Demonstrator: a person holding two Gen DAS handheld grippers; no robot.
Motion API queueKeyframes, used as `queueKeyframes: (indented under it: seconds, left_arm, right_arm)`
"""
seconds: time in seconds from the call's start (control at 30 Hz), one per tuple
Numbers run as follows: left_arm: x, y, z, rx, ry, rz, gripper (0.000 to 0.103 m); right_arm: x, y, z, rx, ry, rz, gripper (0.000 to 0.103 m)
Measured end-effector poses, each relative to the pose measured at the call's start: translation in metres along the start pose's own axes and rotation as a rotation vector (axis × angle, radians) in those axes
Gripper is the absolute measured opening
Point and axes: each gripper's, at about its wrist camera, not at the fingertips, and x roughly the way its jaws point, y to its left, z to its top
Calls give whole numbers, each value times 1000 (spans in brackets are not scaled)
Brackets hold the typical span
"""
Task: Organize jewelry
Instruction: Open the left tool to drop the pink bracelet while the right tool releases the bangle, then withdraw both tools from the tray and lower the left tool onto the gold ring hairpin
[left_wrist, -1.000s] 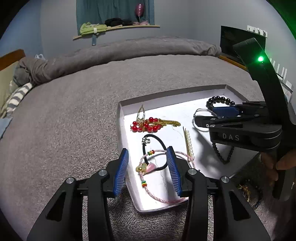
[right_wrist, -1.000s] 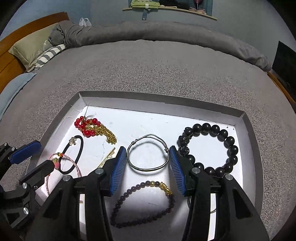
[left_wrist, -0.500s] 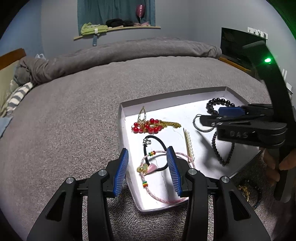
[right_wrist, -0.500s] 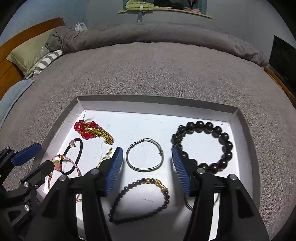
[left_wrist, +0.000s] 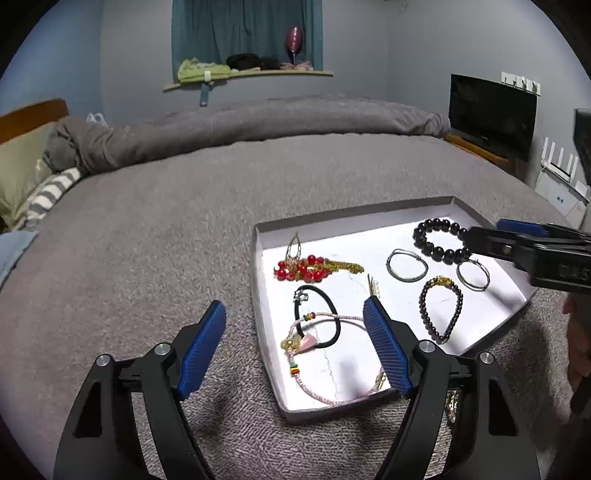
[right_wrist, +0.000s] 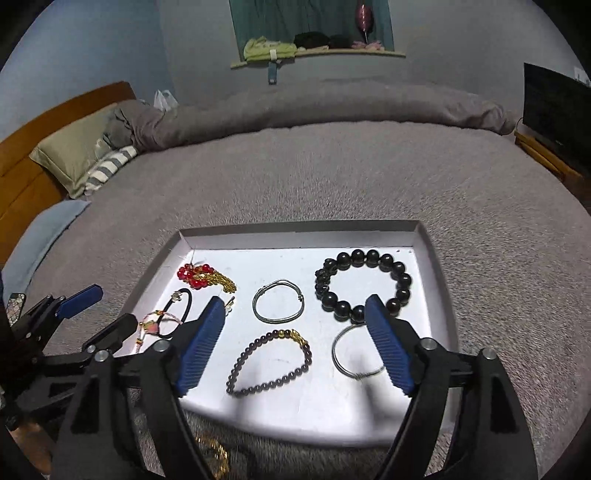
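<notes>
We are working over a shallow white tray (right_wrist: 439, 280) that sits on a grey bed (right_wrist: 295, 177). Both hand-held grippers have pulled back and up from the tray since a second ago, and both have spread wider. The right hand-held gripper (right_wrist: 295, 347) now hangs open and empty above the tray's near edge. A moment earlier its blue fingers framed the silver bangle (right_wrist: 279, 301); that bangle now lies free on the tray floor, beside the large black bead bracelet (right_wrist: 364, 284). Just nearer to us lie a small dark bead bracelet (right_wrist: 269, 363) with a gold charm and a second thin silver ring (right_wrist: 354, 354).

The left hand-held gripper (left_wrist: 293, 343) is also open and empty, hovering over the tray's left edge. Below it are a black hair tie (left_wrist: 317, 314), a pink cord bracelet (left_wrist: 332, 358) and a red bead and gold chain piece (left_wrist: 314, 267).

We judge the bangle is now placed and both hands are free. A gold piece (right_wrist: 214, 456) lies on the bed outside the tray, likely next to collect.
</notes>
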Motion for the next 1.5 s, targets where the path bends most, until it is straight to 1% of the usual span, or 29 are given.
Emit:
queueKeyframes:
  seconds: [0.03,0.1,0.27,0.4,0.5,0.67,0.73,0.8,0.9,1.03,1.13,1.17,1.23,1.27,1.33,1.37,1.4,1.47,1.5]
  left_arm:
    - [-1,-1,0,3,-5,3,81]
    - [-4,-3,1,6,-18,6,83]
    - [-12,-6,0,-4,-39,14,88]
    - [-19,-8,-2,-22,-50,9,91]
    - [-25,-10,-4,-33,-56,-1,92]
    - [-36,-25,-11,3,-65,-23,92]
    - [-40,-33,-15,14,-60,-51,92]
    - [-45,-42,-22,32,-48,-96,92]
    - [-45,-56,-35,77,-11,-167,92]
    - [-39,-72,-49,145,29,-184,92]
    - [-34,-78,-53,157,43,-205,91]
    - [-32,-80,-54,156,49,-222,90]
    - [-29,-82,-57,158,57,-245,90]
    - [-26,-84,-59,167,62,-252,89]
    - [-22,-88,-62,183,65,-252,85]
    - [-19,-89,-64,191,70,-250,81]
    - [-17,-89,-65,192,75,-251,73]
    - [-12,-90,-66,186,89,-262,67]
    - [-11,-90,-67,184,89,-268,67]
  right_arm:
    - [-5,-1,-2,5,-6,8,84]
    - [-13,-3,-6,13,-17,17,90]
    - [-31,-1,-15,4,-50,14,97]
    - [-41,3,-21,-26,-74,-8,97]
    - [-51,-1,-27,-32,-95,-13,97]
    - [-65,-14,-39,-35,-117,-23,97]
    - [-68,-19,-44,-37,-111,-29,97]
    - [-69,-26,-50,-39,-100,-34,97]
    - [-69,-35,-62,-41,-75,-51,97]
    - [-64,-45,-82,-57,-18,-49,97]
    - [-60,-49,-91,-82,7,-51,97]
    - [-57,-52,-92,-88,14,-64,97]
    - [-55,-56,-93,-77,20,-76,97]
    - [-56,-58,-92,-66,15,-66,97]
    - [-58,-60,-92,-53,7,-51,97]
    - [-59,-60,-92,-55,4,-46,97]
    - [-58,-59,-91,-59,5,-49,97]
    - [-57,-57,-93,-66,15,-47,97]
    - [-56,-56,-93,-67,18,-41,97]
